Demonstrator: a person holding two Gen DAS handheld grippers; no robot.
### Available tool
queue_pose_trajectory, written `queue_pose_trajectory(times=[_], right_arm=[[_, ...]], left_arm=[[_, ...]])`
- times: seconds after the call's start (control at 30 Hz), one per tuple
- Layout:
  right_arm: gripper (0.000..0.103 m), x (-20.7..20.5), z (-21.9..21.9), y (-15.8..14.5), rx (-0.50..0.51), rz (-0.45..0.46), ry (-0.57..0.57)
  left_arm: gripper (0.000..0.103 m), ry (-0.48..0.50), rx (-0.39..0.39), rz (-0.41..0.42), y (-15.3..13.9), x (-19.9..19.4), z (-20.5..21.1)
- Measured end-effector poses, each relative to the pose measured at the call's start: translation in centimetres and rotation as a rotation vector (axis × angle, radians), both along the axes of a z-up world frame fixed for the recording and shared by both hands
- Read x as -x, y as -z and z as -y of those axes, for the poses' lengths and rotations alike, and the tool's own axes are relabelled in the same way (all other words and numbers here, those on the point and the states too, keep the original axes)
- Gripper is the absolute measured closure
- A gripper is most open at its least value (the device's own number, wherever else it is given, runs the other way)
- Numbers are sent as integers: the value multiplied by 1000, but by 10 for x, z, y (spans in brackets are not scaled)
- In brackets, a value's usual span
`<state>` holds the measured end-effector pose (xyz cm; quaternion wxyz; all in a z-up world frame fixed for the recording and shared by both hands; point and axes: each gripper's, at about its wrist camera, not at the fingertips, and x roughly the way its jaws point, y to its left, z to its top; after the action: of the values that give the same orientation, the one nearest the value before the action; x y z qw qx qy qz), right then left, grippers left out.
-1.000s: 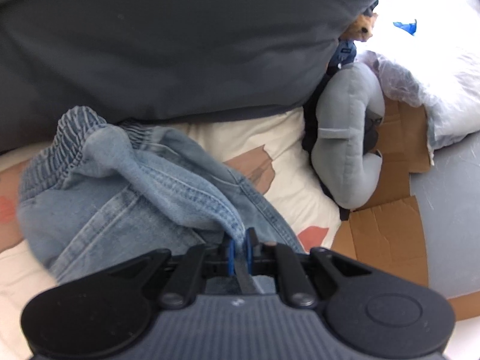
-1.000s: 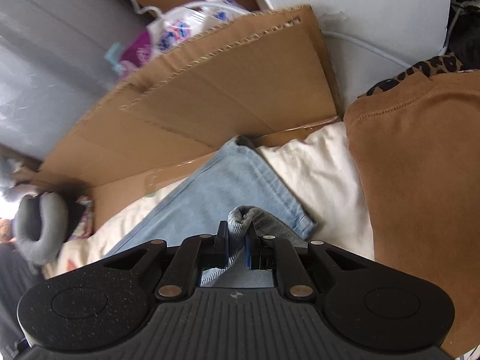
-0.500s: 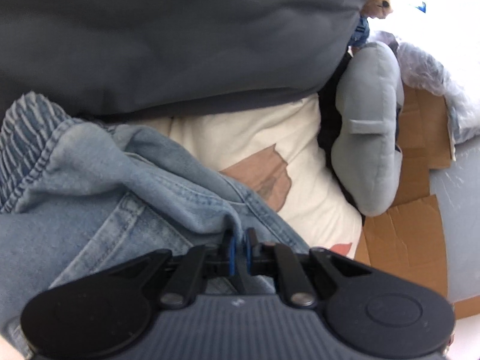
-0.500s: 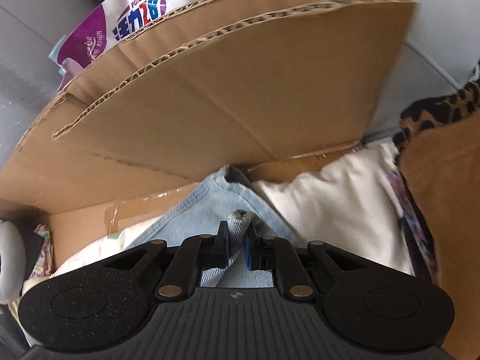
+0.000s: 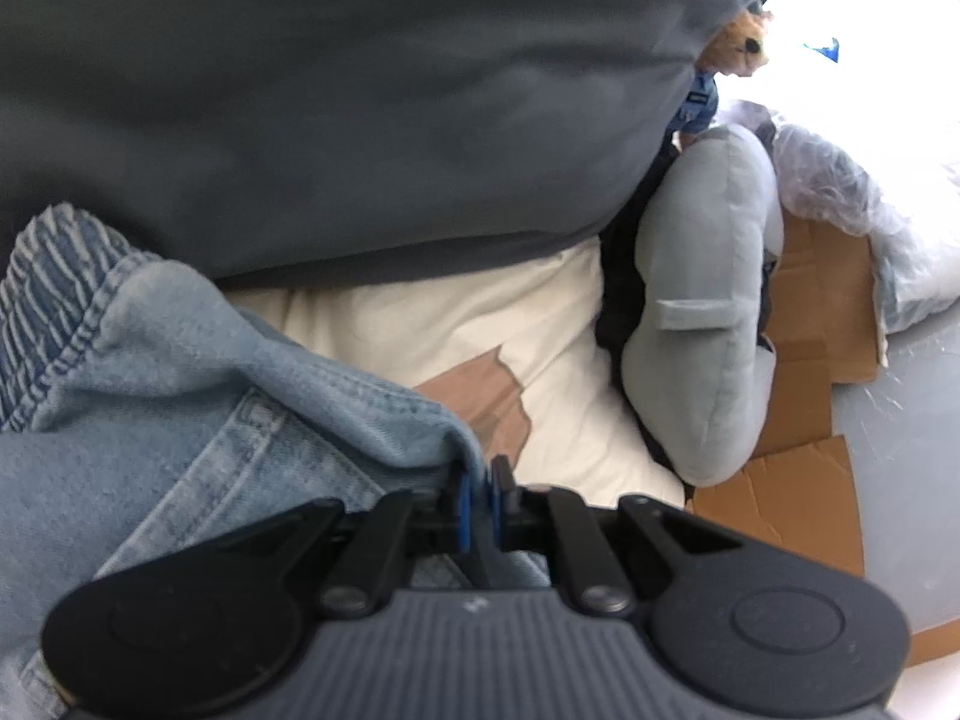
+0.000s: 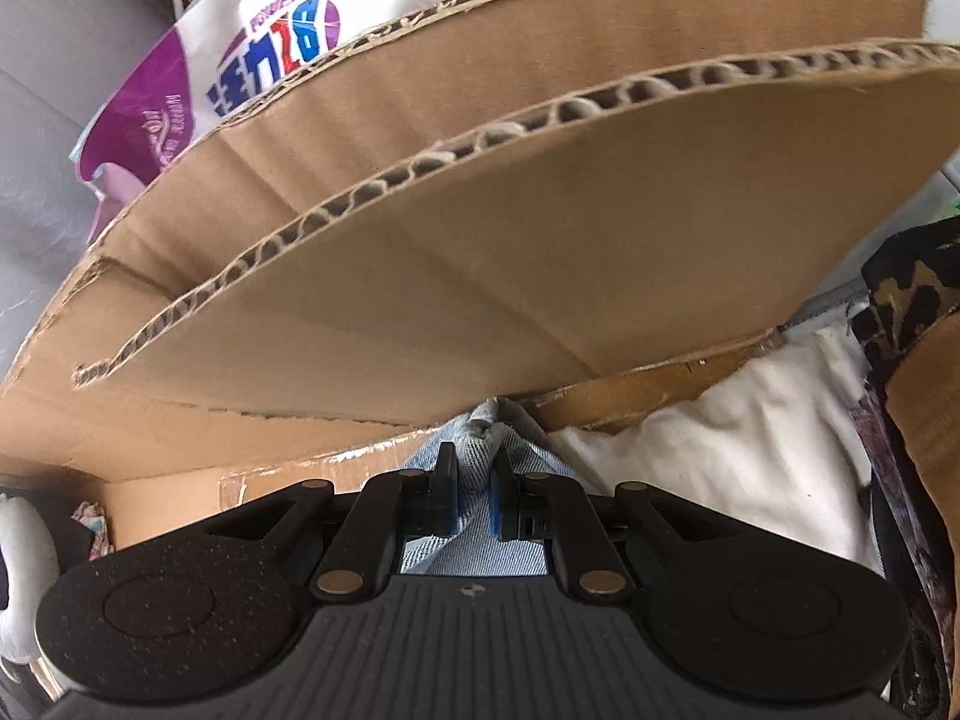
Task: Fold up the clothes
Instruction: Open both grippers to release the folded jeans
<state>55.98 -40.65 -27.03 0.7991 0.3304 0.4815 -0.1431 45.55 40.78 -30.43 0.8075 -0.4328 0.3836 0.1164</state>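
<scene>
Both the left gripper (image 5: 477, 489) and right gripper (image 6: 474, 483) pinch jeans (image 5: 180, 420); cardboard flap (image 6: 540, 252) crowds overhead.

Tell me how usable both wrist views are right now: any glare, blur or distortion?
Left wrist view: the top-right corner is blown out white behind the plastic bag; the jeans and grey cushion look soft, and fisheye bending curves the edges. Right wrist view: evenly lit, the cardboard flap fills most of the frame, sharp at its corrugated edge but strongly bowed.
</scene>
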Motion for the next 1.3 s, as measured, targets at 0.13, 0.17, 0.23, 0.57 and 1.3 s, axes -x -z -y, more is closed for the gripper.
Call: queue_pose_trajectory(times=[0.13,0.17,0.23,0.57,1.3], right_arm=[[95,-8,3,5,4,-1,27],[95,-10,3,5,5,-1,33],[95,-13,4,6,6,0,41],[94,-22,6,25,-17,-14,90],[57,13,-2,13,-150,124,133]], left_arm=[[96,13,-4,-7,4,-11,5],[96,16,-4,-8,4,-14,6],[96,25,-9,-16,6,-20,7],[93,29,-30,-70,27,-40,16],[48,645,-155,-4,5,-76,189]])
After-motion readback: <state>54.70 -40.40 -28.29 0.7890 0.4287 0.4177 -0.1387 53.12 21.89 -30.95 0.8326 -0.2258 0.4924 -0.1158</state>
